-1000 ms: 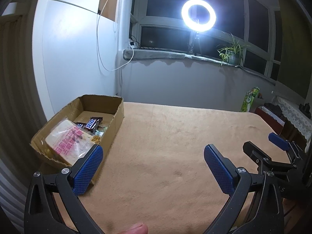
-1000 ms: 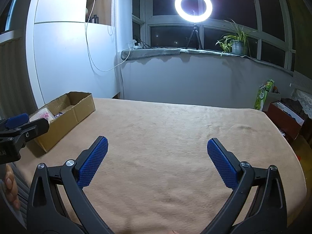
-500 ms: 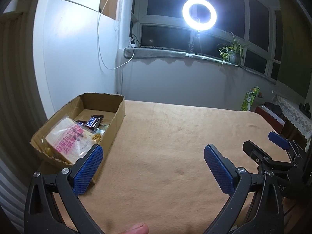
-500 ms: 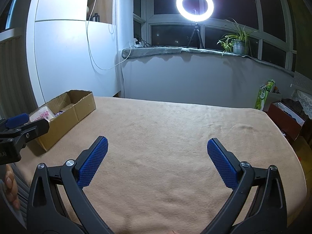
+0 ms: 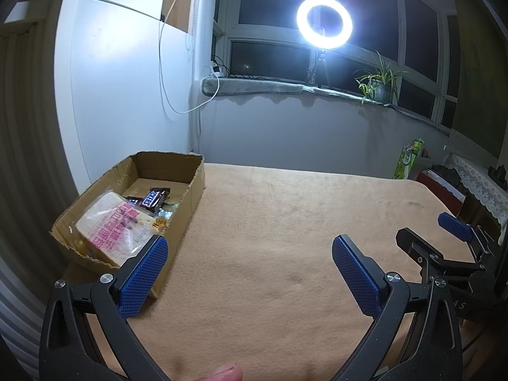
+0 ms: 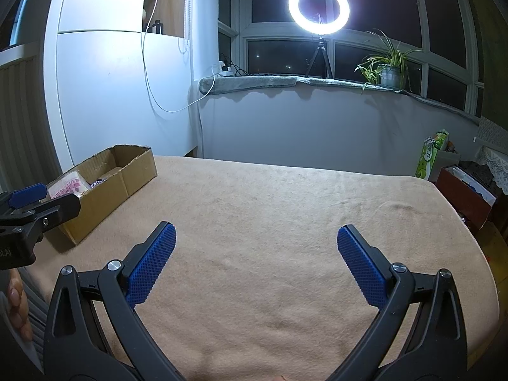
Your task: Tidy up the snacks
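Note:
An open cardboard box point(image 5: 193, 187) sits at the left edge of the tan-covered table point(image 5: 285, 222). Inside lie a bagged bread loaf with pink print point(image 5: 114, 228), a Snickers bar point(image 5: 154, 198) and other small wrappers. The box also shows in the right wrist view point(image 6: 127, 174). My left gripper point(image 5: 250, 254) is open and empty, its left pad just right of the box's near corner. My right gripper point(image 6: 254, 247) is open and empty over the bare table middle. Each gripper shows in the other's view: the right one point(image 5: 451, 231) and the left one point(image 6: 35, 203).
A white cabinet point(image 5: 127, 79) stands behind the box. A window sill with a ring light point(image 5: 324, 19) and a potted plant point(image 5: 377, 85) runs along the back. A green carton point(image 5: 409, 158) and a red box point(image 6: 466, 193) stand past the table's right edge.
Both views have shifted very slightly; the box sits a touch further right in the left wrist view. Both grippers stay open and empty.

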`<state>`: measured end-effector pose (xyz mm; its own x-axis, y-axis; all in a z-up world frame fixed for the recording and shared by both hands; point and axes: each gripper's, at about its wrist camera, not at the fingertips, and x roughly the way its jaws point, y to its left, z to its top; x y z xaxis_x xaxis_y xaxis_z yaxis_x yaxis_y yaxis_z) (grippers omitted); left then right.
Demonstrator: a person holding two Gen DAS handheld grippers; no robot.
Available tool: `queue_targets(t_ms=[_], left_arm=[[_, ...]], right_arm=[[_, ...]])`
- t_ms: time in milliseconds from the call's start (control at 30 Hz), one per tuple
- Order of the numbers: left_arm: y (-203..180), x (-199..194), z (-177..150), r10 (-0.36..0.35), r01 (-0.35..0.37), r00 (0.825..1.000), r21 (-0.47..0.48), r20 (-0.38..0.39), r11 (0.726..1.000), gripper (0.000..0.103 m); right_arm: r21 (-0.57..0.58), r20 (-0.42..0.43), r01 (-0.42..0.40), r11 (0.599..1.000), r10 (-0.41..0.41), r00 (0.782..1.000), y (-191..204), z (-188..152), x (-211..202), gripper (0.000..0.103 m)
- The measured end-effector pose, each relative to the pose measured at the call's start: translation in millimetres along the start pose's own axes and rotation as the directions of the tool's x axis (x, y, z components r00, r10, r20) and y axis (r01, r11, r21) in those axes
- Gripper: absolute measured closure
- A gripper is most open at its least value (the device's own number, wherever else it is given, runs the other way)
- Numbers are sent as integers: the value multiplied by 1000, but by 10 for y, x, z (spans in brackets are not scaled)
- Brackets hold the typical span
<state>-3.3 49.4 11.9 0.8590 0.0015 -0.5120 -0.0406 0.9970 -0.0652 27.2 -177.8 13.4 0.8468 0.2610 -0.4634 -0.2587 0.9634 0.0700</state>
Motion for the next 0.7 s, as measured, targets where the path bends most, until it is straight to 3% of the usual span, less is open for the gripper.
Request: queue_targets(t_ms=[700], left_arm=[[28,68,-33,1,-1,1000,5,-11,1000,0]], right_arm=[[-4,-12,-3,1000,3,1000,1,-16,32,0]])
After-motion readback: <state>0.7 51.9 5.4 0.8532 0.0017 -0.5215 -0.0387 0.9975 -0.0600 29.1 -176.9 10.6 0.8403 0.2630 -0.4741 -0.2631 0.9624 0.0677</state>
